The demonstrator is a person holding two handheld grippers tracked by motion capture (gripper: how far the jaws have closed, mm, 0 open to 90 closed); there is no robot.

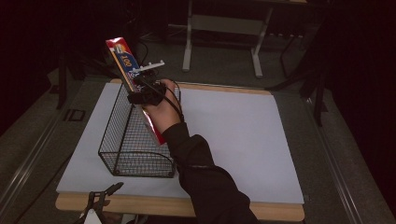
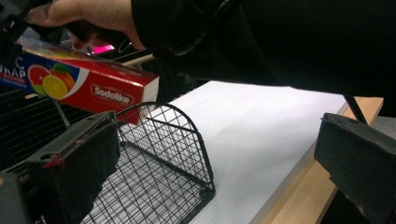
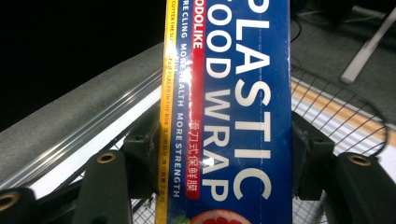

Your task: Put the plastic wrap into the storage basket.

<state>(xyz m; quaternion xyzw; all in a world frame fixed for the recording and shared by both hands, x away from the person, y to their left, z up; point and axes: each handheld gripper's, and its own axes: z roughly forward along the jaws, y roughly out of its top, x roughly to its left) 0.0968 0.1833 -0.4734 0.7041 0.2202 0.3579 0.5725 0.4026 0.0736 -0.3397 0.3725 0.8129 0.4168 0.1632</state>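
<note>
White tabletop [image 1: 233, 135] bearing wire basket [image 1: 135, 149]; right gripper [image 1: 147, 95] pinching plastic wrap box [image 1: 122, 58], tilting above basket; left gripper [image 1: 100, 198] resting spread.

One plastic wrap box [image 1: 134, 84], one wire basket [image 1: 122, 154] (black mesh), two tongs [image 1: 145, 93]

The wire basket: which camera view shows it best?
The high view: the whole wire basket sits on the white sheet. The left gripper view gives one arched end close up; the right gripper view shows some mesh behind the plastic wrap box.
</note>
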